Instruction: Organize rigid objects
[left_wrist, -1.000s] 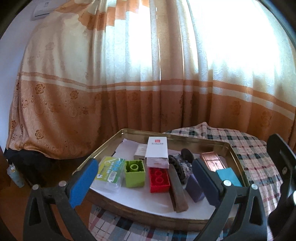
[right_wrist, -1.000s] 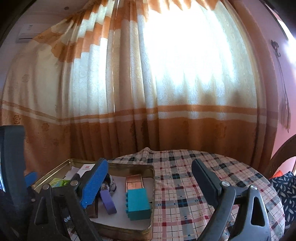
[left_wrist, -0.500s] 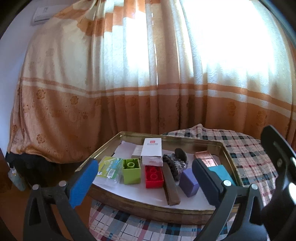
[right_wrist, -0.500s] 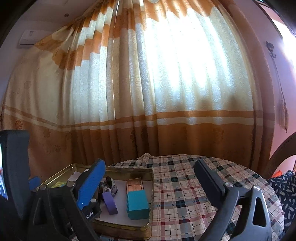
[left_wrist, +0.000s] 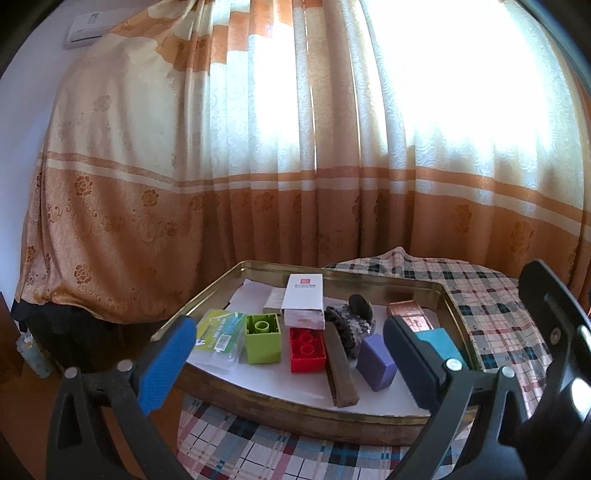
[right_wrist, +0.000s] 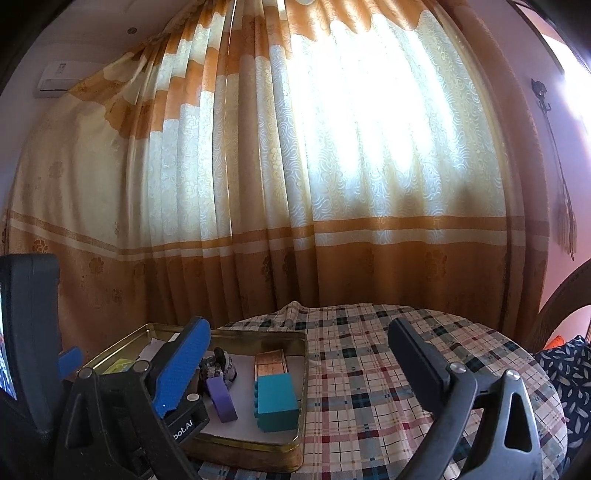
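A: Both grippers hang above the near side of the gold tin tray (left_wrist: 388, 430), jaws spread wide, nothing in either.

B: Where's the work?

A: All inside that tray. From its left wall: a clear plastic pack (left_wrist: 221, 338), a green building block (left_wrist: 263, 341), a red building block (left_wrist: 306, 349), then a dark wooden bar (left_wrist: 341, 369) with its long axis running from the tray's near rim toward the far one. Right of the bar, a purple block (left_wrist: 376, 362), and a teal block (right_wrist: 277, 400) by the tray's right wall.

B: Which gripper is nearer?

A: The left gripper (left_wrist: 288, 354), I'd judge. Its open span frames the green block, red block and bar, all ahead and below. The right gripper (right_wrist: 299, 365) points mostly past the tray's right wall, over bare plaid tablecloth (right_wrist: 369, 369).

B: Room to move?

A: Tight in the tray: red block and bar sit touching or nearly so. The tray's wall blocks a low approach. Right of the tray, the cloth is open.
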